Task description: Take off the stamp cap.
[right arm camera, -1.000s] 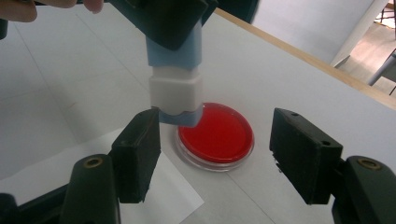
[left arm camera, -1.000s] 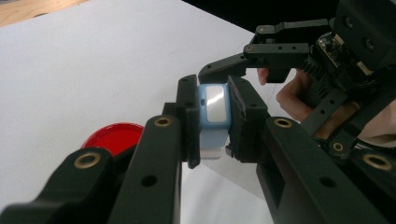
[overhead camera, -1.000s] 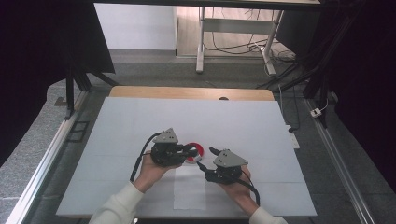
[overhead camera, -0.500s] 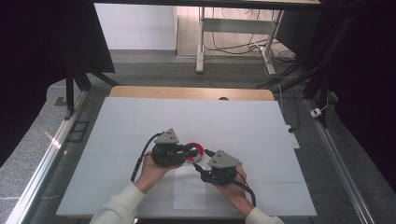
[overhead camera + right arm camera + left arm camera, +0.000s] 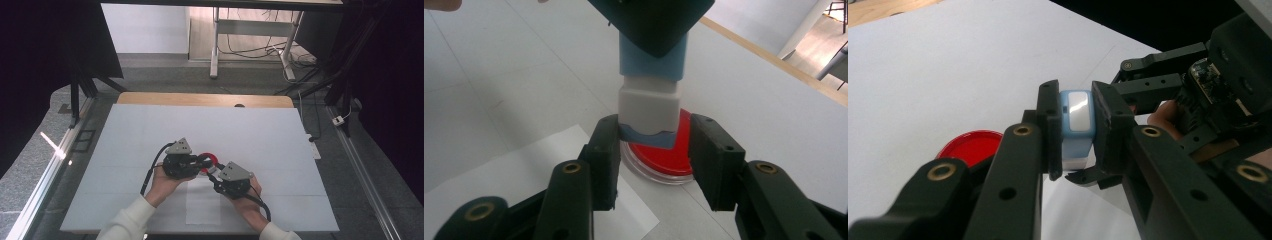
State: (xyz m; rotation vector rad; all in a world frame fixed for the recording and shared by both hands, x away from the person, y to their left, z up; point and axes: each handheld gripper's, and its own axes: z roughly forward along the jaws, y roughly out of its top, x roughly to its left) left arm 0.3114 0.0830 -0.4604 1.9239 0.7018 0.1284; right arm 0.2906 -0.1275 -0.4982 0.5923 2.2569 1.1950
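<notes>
Both hands meet low over the table [image 5: 150, 130], grippers pointed at each other. The left gripper [image 5: 1075, 127] is clamped on a blue and white stamp [image 5: 1076, 125], held above the red dish [image 5: 664, 150]. The right gripper [image 5: 654, 150] has its jaws apart around the stamp's lower end, left jaw touching it.

One white rectangular table [image 5: 150, 130] carries everything. On it lies one sheet of white paper [image 5: 202, 210] and one round red dish with a clear rim [image 5: 664, 157]. There is one small blue-and-white plastic block with a glossy white face [image 5: 1076, 117]. Two black two-jaw grippers are present, the left gripper [image 5: 202, 161] and the right gripper [image 5: 212, 175].
</notes>
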